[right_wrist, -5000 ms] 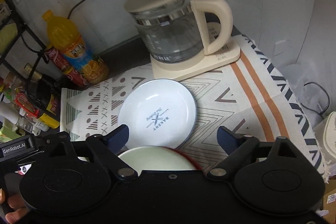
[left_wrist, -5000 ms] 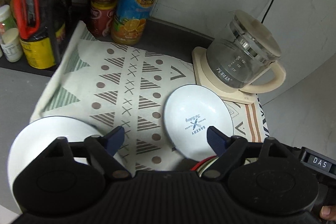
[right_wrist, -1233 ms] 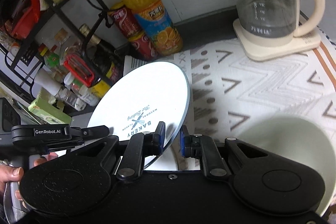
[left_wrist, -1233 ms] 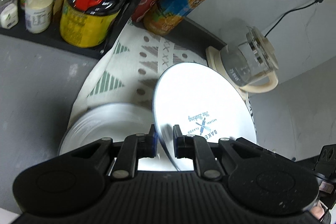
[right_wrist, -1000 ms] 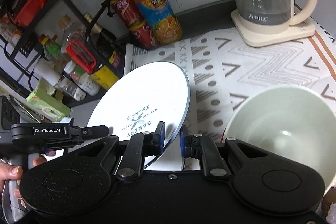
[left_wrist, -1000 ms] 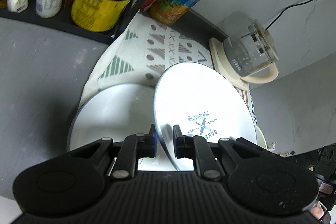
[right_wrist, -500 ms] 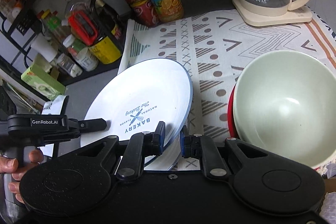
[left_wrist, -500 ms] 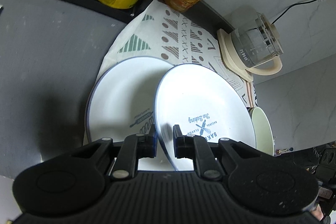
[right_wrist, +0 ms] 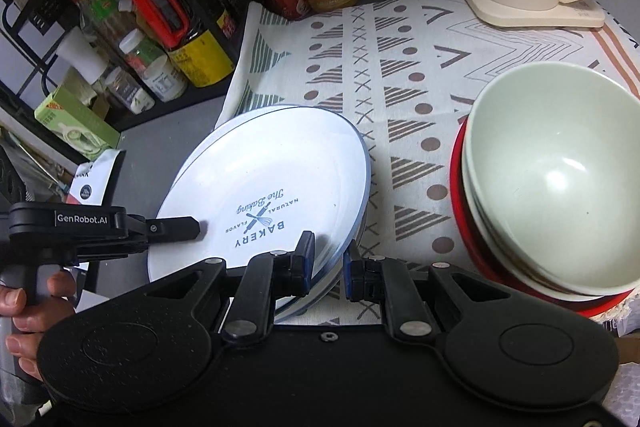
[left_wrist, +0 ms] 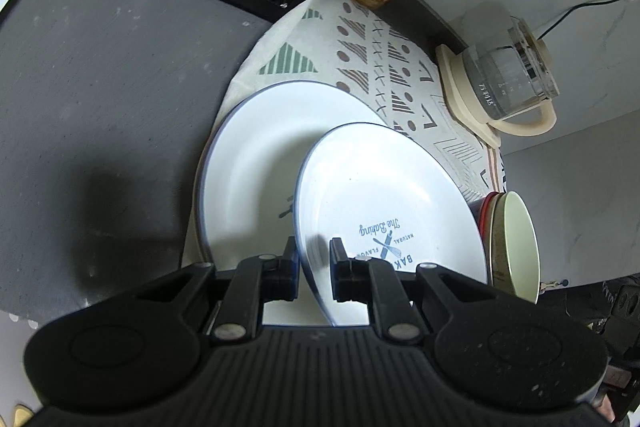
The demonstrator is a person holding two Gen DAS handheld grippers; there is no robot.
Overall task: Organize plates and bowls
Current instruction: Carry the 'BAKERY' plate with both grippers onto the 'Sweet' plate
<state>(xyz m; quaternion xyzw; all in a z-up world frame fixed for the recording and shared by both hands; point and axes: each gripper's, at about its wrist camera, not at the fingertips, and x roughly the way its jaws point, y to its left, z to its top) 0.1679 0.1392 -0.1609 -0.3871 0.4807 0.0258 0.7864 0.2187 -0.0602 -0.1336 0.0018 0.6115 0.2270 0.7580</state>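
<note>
A patterned cloth (right_wrist: 400, 67) covers the table (left_wrist: 100, 87). On it lies a big white plate (left_wrist: 256, 155), and a smaller plate (left_wrist: 380, 203) printed "BAKERY" tilts over it. The left claw (left_wrist: 314, 269) and the right claw (right_wrist: 328, 263) both pinch the smaller plate's rim. Stacked bowls (right_wrist: 560, 179) sit beside the plates.

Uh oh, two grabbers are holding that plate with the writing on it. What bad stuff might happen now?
The left tool and right tool each pinch only the rim of the tilted Bakery plate. If one lets go early, it may slip and clatter onto the bigger plate underneath and chip it. The stacked bowls sit close on the right near the cloth's edge, so a wide swing of the right tool might knock them.
</note>
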